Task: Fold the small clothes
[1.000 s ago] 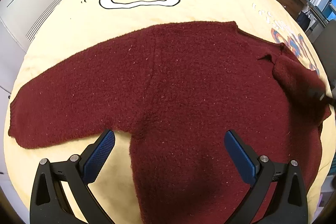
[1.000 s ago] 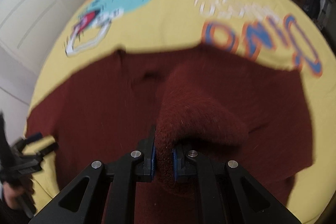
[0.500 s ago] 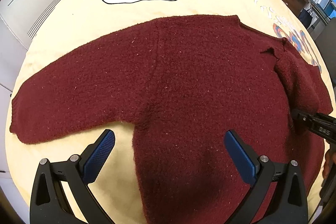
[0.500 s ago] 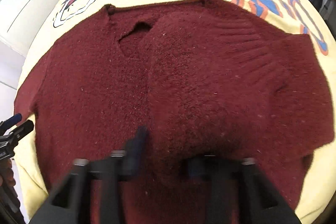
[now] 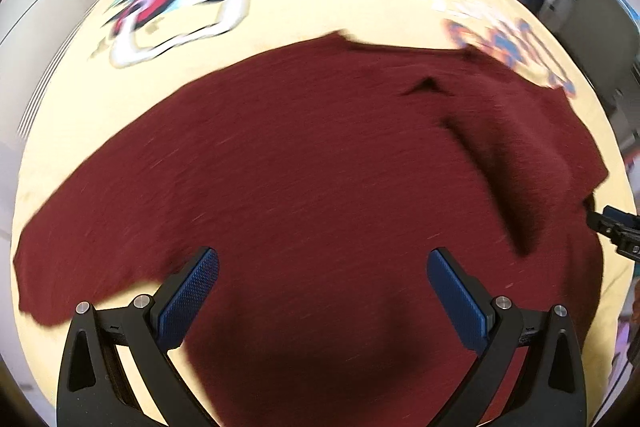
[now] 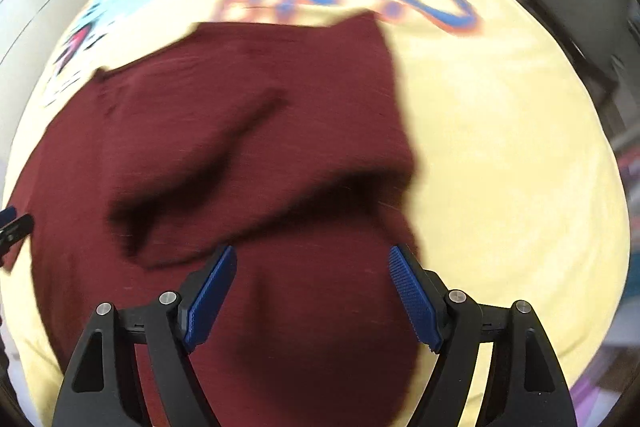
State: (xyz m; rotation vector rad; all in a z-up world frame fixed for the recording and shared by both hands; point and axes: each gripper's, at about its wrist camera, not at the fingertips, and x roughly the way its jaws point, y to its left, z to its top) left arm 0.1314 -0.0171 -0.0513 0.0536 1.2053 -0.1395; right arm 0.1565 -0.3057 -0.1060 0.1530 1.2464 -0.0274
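Right wrist: sweater (image 6: 248, 131) lies beneath both wide-spread, empty fingers (image 6: 412, 291).

Dark maroon fuzzy knit sweater (image 5: 320, 179) lies flat, spread across ctr of left-wrist view, one sleeve stretched out to lower left of frame. Other sleeve (image 6: 248, 147) is folded in over the body, running diagonally thru ctr-left of right-wrist view w/ a shadowed ridge along its edge. Both views motion-blurred, so knit detail unclear.
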